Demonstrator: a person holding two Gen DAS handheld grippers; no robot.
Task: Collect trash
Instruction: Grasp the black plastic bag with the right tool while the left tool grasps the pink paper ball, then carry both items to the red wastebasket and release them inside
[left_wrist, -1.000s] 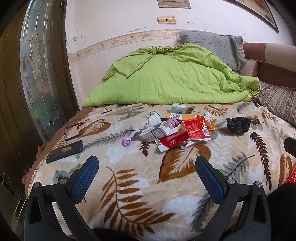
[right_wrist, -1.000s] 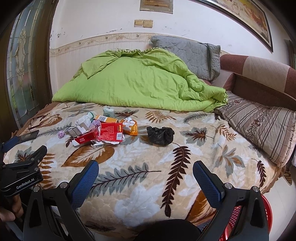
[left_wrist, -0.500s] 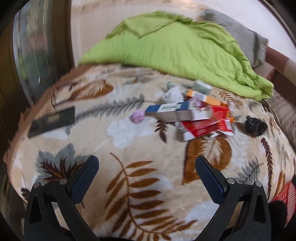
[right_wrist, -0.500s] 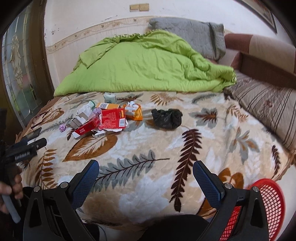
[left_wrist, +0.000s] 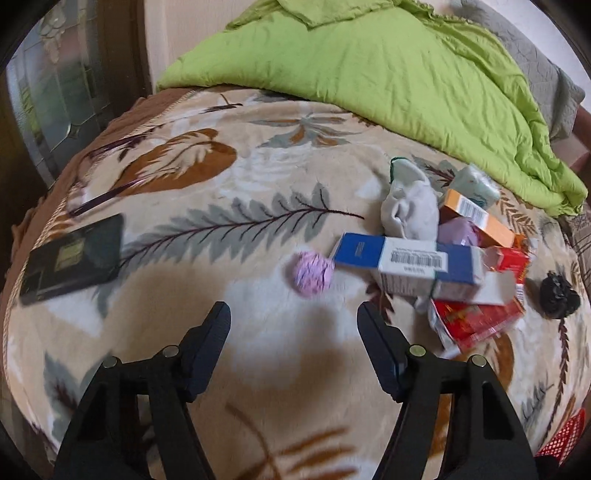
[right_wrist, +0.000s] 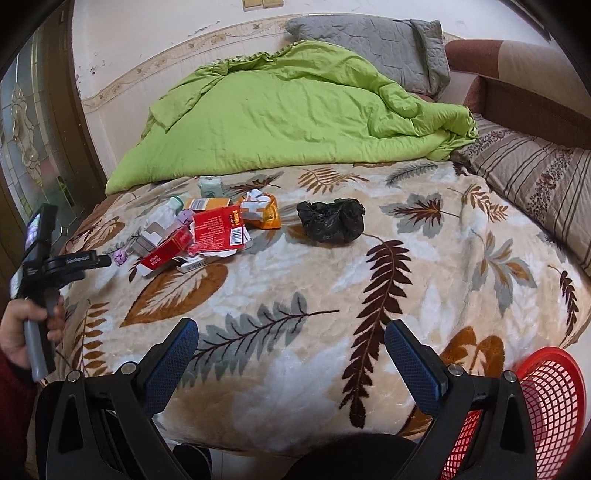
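As the left gripper (left_wrist: 293, 319) closes in on the pink wad (left_wrist: 311, 274), the pick is set up but not made.

Its jaws have just been narrowing, yet they are apart with only blanket between them; the wad lies just ahead, touching the blue box (left_wrist: 406, 266) at the near-left edge of the litter heap. Better to straddle the wad alone, clear of the box, then pinch low. The right gripper (right_wrist: 291, 339) hangs wide apart and empty, well short of the heap, the red basket (right_wrist: 550, 402) beside it.
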